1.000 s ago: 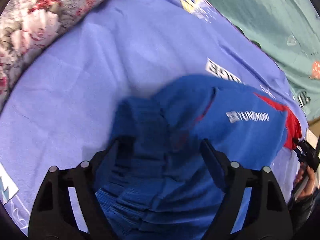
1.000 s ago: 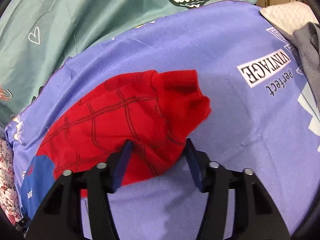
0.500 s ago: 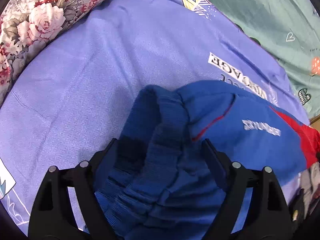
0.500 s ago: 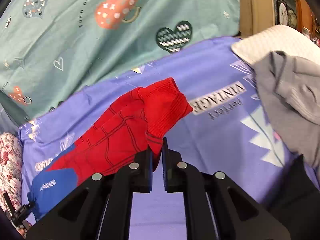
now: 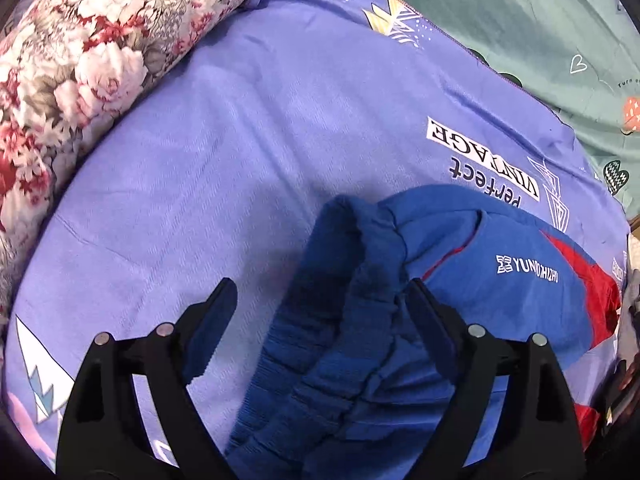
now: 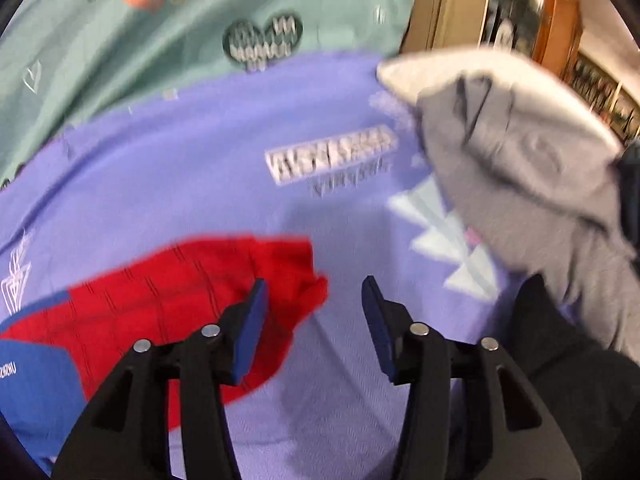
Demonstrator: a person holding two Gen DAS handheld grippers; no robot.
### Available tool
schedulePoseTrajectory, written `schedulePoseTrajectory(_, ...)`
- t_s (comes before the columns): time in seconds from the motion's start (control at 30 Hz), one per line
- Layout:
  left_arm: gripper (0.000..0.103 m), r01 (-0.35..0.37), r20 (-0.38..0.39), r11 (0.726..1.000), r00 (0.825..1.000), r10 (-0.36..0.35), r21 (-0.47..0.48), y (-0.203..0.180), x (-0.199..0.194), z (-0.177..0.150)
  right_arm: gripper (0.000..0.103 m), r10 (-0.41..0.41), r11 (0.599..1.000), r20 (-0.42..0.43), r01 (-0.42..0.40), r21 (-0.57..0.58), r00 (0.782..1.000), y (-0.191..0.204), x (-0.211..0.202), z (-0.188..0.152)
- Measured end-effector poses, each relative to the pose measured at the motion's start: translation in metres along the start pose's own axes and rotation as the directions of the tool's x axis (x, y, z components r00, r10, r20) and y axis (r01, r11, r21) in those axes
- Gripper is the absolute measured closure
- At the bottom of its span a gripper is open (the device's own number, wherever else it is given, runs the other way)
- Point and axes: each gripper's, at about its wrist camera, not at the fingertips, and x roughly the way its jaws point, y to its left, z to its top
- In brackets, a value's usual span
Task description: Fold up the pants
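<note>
Scene: a bed covered by a purple sheet (image 5: 248, 168) with printed lettering; a flowered pillow (image 5: 80, 64) sits at the upper left of the left wrist view, a green cover (image 6: 120, 40) runs along the top of the right wrist view.
Pants: blue and red pants (image 5: 500, 280) lie on the sheet, filling the lower middle and right of the left wrist view; the ribbed blue waistband (image 5: 340, 280) bunches up in the lower centre.
Red leg end: the red leg cuff (image 6: 292, 276) now rests on the sheet at the lower left of the right wrist view, where half a second ago it was pinched and raised.
Left gripper (image 5: 320, 320): jaws spread wide and opening a little more; the waistband lies between them, the right pad at its edge, the left pad clear of the cloth.
Right gripper (image 6: 312, 312): jaws opening after being pressed together on the cuff; only sheet shows between them, and the cuff lies beside the left pad.
Other clothes: a grey garment (image 6: 520, 168) is heaped at the upper right of the right wrist view, which is blurred.
Meaning for the task: both ends appear released, so this fold looks laid down; the pants seem ready for smoothing or another fold.
</note>
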Motion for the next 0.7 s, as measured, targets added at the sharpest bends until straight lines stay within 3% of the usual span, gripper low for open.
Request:
schedulePoseTrajectory(0.03,0.015,0.004,-0.005,1.0,1.0,-0.004,0.017,-0.002,0.002,0.002,0.053,0.064,0.998,-0.012,-0.064,-0.001,0.998,0.007,-0.001,0.0)
schedulePoseTrajectory(0.1,0.015,-0.002,-0.023,0.998,1.0,0.004,0.059,-0.009,0.009,0.007,0.053,0.256,0.966,-0.104,-0.257,-0.001,0.961,0.027,0.006,-0.005)
schedulePoseTrajectory(0.17,0.015,-0.025,-0.033,0.996,0.999,0.028,0.087,-0.015,0.016,0.01,0.053,0.328,0.94,-0.164,-0.339,-0.038,0.93,0.051,0.01,-0.012)
schedulePoseTrajectory(0.23,0.015,-0.022,-0.041,0.995,0.999,0.026,0.097,-0.018,0.022,0.014,0.053,0.352,0.925,-0.197,-0.372,-0.074,0.915,0.072,0.014,-0.019)
schedulePoseTrajectory(0.37,0.016,-0.025,-0.058,0.993,0.998,0.031,0.114,-0.028,0.031,0.02,0.053,0.476,0.872,-0.323,-0.488,0.046,0.818,0.087,0.045,-0.028)
schedulePoseTrajectory(0.4,0.017,-0.054,-0.061,0.988,0.996,0.063,0.143,-0.033,0.036,0.02,0.052,0.476,0.868,-0.335,-0.495,0.032,0.813,0.09,0.048,-0.029)
schedulePoseTrajectory(0.43,0.019,-0.072,-0.059,0.985,0.995,0.082,0.155,-0.036,0.04,0.02,0.053,0.465,0.867,-0.326,-0.498,-0.02,0.823,0.094,0.049,-0.025)
schedulePoseTrajectory(0.5,0.032,-0.062,-0.071,0.986,0.995,0.074,0.156,-0.039,0.046,0.022,0.053,0.394,0.898,-0.289,-0.433,-0.083,0.872,0.091,0.054,-0.02)
schedulePoseTrajectory(0.57,0.035,-0.011,-0.089,0.994,0.996,0.021,0.106,-0.034,0.044,0.027,0.053,0.287,0.946,-0.25,-0.314,-0.075,0.925,0.078,0.062,-0.011)
schedulePoseTrajectory(0.6,0.035,0.03,-0.081,0.998,0.996,-0.025,0.055,-0.027,0.041,0.031,0.053,0.296,0.951,-0.258,-0.309,-0.008,0.92,0.067,0.067,-0.007)
schedulePoseTrajectory(0.63,0.033,0.064,-0.079,0.998,0.995,-0.063,0.01,-0.021,0.037,0.032,0.053,0.352,0.935,-0.273,-0.346,0.072,0.895,0.058,0.068,-0.003)
schedulePoseTrajectory(0.67,0.027,0.1,-0.083,0.994,0.991,-0.103,-0.042,-0.015,0.034,0.033,0.053,0.434,0.901,-0.283,-0.413,0.136,0.855,0.053,0.065,0.002)
schedulePoseTrajectory(0.7,0.024,0.125,-0.072,0.99,0.989,-0.13,-0.07,-0.012,0.03,0.032,0.053,0.464,0.886,-0.278,-0.447,0.127,0.841,0.054,0.058,0.005)
